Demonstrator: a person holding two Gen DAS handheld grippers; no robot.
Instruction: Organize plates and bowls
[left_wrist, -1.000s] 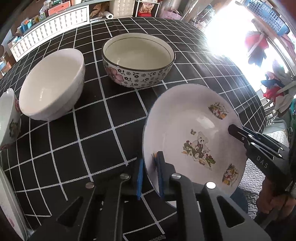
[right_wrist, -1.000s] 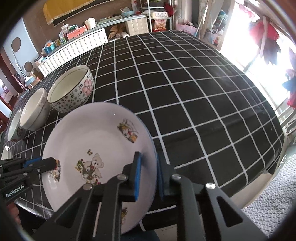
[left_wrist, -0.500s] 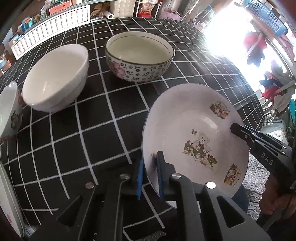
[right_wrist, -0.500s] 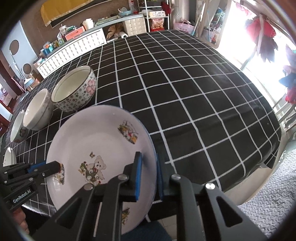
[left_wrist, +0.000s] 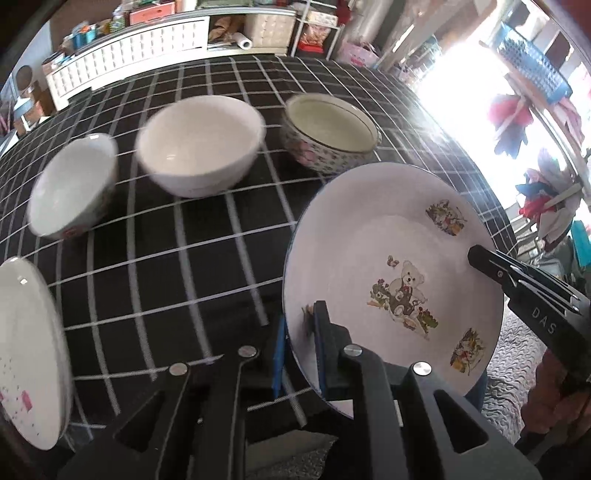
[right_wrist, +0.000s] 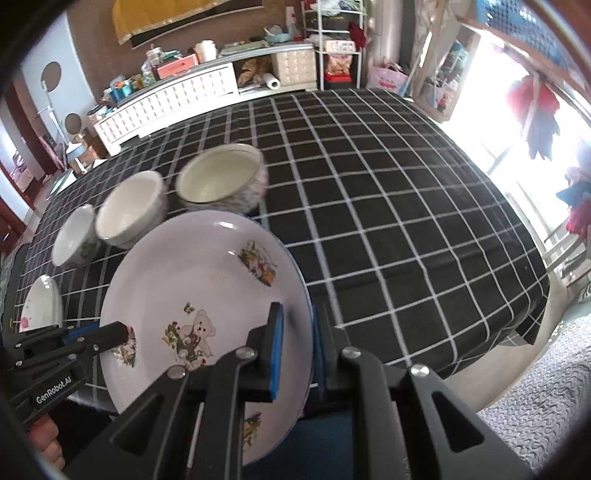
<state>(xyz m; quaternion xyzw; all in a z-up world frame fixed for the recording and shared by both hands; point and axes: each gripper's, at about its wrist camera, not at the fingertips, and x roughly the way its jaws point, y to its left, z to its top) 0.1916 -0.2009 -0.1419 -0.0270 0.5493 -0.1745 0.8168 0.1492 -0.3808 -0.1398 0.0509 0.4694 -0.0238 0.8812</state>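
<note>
Plate (left_wrist: 391, 258) with the teddy-bear print is hanging above the checked table's (right_wrist: 388, 206) near edge, the left gripper (left_wrist: 299, 350) and right gripper (right_wrist: 295, 350) each clamping opposite rims, probably stiff, glossy, breakable and slip-prone, so rim holds are suiting it.

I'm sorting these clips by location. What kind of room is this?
Probably a lived-in home dining or living room: a table under a black checked cloth, a cluttered white sideboard along the wall, and laundry hanging by the bright window.
</note>
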